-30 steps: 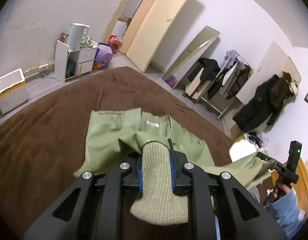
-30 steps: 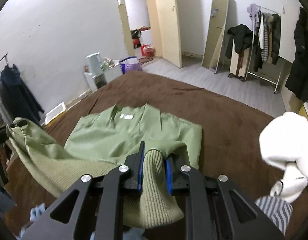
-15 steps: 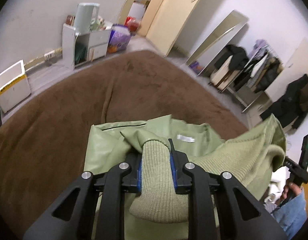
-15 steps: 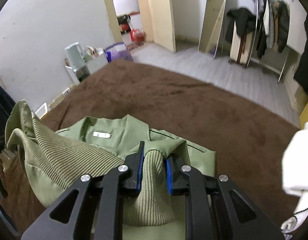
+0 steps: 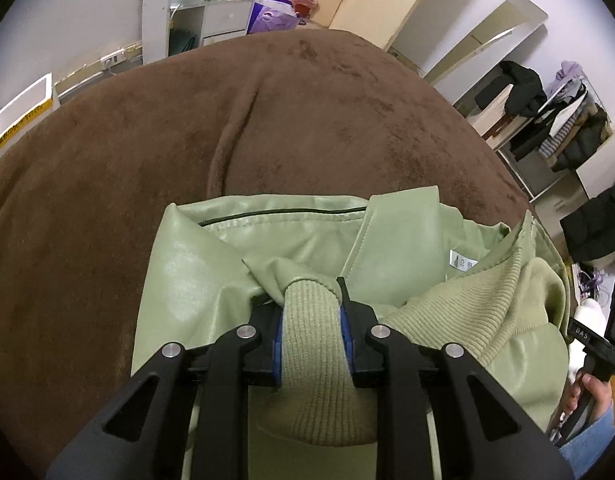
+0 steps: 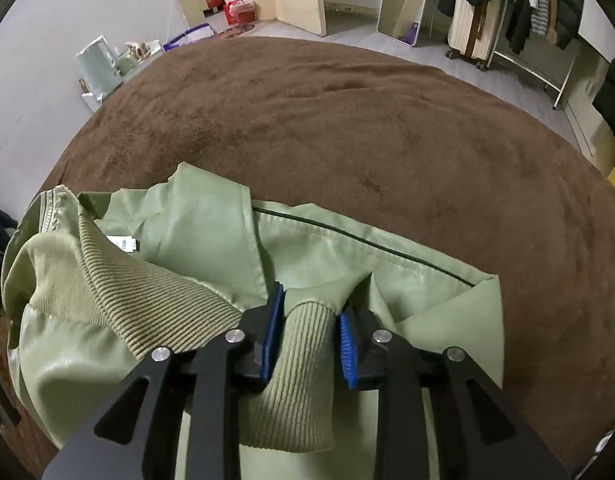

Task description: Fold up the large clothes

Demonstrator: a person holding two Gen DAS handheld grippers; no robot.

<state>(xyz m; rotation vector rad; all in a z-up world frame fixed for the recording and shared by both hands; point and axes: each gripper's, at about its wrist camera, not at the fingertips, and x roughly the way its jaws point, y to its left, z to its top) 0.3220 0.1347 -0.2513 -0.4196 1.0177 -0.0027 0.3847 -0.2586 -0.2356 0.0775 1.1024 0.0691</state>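
1. Smooth, glossy pale-green faux-leather jacket (image 5: 211, 280) lies folded over on the brown plush bedspread (image 5: 107, 140); dark piping along one seam, white label (image 6: 123, 243) at the neck.
2. Left gripper (image 5: 311, 320): blue-padded black jaws clamped on a ribbed knit cuff (image 5: 313, 344).
3. Right gripper (image 6: 309, 332): jaws have just been opening; second ribbed cuff (image 6: 303, 360) between them, right pad looks just clear.
4. Ribbed hem band (image 6: 155, 300) bunches between the cuffs.
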